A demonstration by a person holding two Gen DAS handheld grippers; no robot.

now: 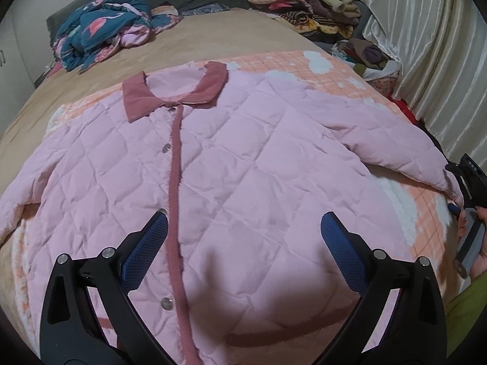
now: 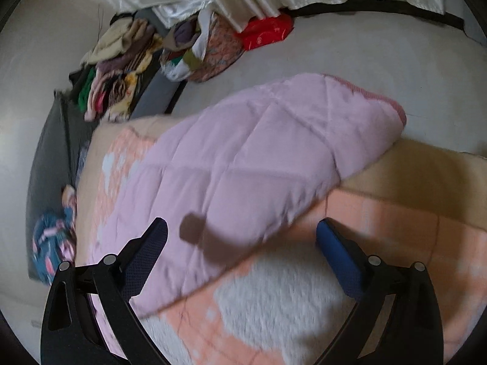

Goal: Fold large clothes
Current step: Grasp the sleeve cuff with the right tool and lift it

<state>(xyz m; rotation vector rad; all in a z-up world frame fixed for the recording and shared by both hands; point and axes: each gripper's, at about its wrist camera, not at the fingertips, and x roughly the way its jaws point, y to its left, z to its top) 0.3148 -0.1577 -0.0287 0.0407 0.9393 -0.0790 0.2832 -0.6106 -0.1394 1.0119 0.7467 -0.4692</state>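
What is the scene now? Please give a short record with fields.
garment: pink quilted jacket, spread flat, front up, buttoned
collar: darker pink
surface: peach blanket on the bed
left hand-held gripper: open, above the jacket front
right hand-held gripper: open, over the sleeve
background: piles of clothes

Home bedroom, bed (image 1: 213,30), curtains (image 1: 426,45), clothes piles (image 1: 304,0)

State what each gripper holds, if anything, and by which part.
Nothing is held. The left gripper hangs open over the jacket front; the right gripper is open over its sleeve.
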